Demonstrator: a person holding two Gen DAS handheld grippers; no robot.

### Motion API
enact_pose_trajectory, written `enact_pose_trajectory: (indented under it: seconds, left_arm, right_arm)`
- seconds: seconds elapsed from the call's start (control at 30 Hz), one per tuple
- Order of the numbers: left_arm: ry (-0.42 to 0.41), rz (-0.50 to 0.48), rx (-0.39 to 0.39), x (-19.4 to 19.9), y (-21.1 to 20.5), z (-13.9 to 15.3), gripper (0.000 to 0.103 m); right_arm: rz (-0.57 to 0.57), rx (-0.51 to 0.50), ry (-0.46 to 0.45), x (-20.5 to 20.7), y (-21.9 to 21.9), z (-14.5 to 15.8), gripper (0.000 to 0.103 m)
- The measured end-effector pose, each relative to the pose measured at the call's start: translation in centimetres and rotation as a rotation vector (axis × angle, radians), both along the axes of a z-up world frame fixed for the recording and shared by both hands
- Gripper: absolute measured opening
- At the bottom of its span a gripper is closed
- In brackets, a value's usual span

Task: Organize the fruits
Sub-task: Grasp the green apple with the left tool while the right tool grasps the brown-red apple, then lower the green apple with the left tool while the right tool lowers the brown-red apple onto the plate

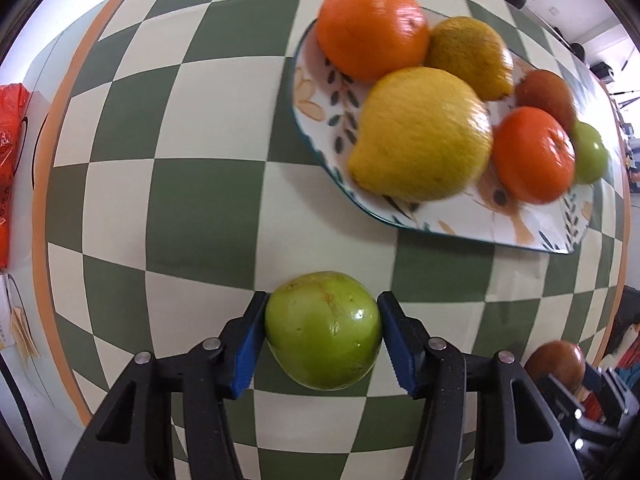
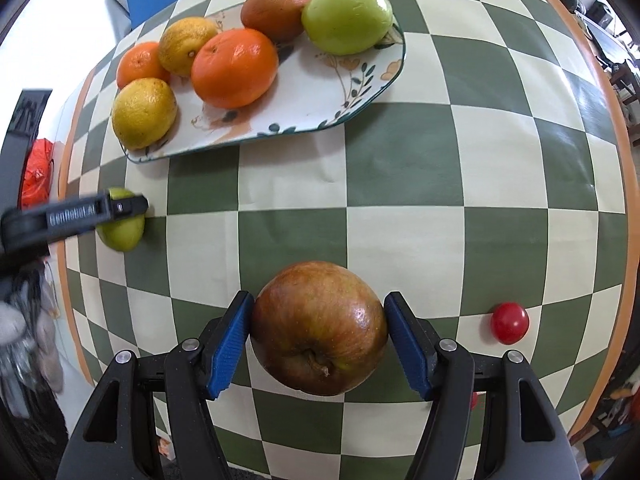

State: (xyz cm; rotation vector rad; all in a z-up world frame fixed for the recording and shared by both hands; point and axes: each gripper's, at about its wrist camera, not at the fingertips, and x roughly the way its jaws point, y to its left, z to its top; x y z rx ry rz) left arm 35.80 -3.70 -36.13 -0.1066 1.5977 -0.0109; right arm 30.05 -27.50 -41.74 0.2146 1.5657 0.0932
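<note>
My left gripper (image 1: 322, 330) is shut on a green apple (image 1: 323, 330) just above the checked tablecloth, short of the plate. My right gripper (image 2: 319, 330) is shut on a brown-red apple (image 2: 319, 328). A flowered plate (image 1: 460, 220) holds several fruits: oranges (image 1: 372, 28), lemons (image 1: 420, 134), a brown apple (image 1: 546, 96) and a green apple (image 1: 590, 152). The plate also shows in the right wrist view (image 2: 320, 96), far ahead to the left. The left gripper (image 2: 120, 208) with its green apple (image 2: 122, 232) appears there at the left edge.
A small red tomato (image 2: 509, 322) lies on the tablecloth (image 2: 400, 160) to the right of my right gripper. A red bag (image 1: 10, 152) sits past the table's left edge. The right gripper with its brown apple (image 1: 556, 364) shows at the lower right of the left wrist view.
</note>
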Motion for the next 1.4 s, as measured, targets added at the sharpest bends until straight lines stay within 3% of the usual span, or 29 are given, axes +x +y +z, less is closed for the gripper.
enact_pose_trajectory:
  seconds: [0.13, 0.2, 0.37, 0.53, 0.8, 0.93, 1.2, 1.3, 1.4]
  left_arm:
    - [-0.018, 0.003, -0.078, -0.5, -1.0, 1.9, 0.053]
    - [-0.014, 0.027, -0.154, -0.3, -1.5, 3.0, 0.053]
    - [0.047, 0.169, -0.391, 0.8, -2.3, 4.5, 0.053]
    - [0.086, 0.317, -0.487, 3.1, -2.7, 4.9, 0.053]
    - [0.120, 0.522, -0.486, 3.6, -2.6, 2.7, 0.053]
    - [0.119, 0.565, -0.451, 2.9, -1.7, 2.4, 0.053]
    - [0.097, 0.560, -0.417, 3.4, -2.2, 2.0, 0.053]
    - [0.109, 0.594, -0.428, 3.4, -2.0, 1.8, 0.053]
    - [0.098, 0.596, -0.480, 3.4, -2.1, 3.7, 0.053]
  right_arm:
    - [-0.021, 0.025, -0.033, 0.6, -1.5, 1.2, 0.070]
    - [-0.038, 0.042, -0.052, 1.0, -2.2, 1.9, 0.070]
    - [-0.138, 0.147, -0.086, 2.8, -5.3, 3.5, 0.070]
    - [-0.239, 0.263, -0.097, 6.0, -8.2, 3.9, 0.070]
    - [-0.281, 0.316, -0.078, 10.0, -9.1, 1.7, 0.070]
    - [-0.274, 0.305, -0.064, 10.5, -8.3, 0.2, 0.070]
    - [-0.224, 0.272, -0.099, 11.5, -7.3, 0.3, 0.070]
    - [-0.214, 0.277, -0.092, 11.9, -6.8, 0.1, 0.070]
    - [-0.210, 0.283, -0.088, 12.0, -6.4, -0.3, 0.070]
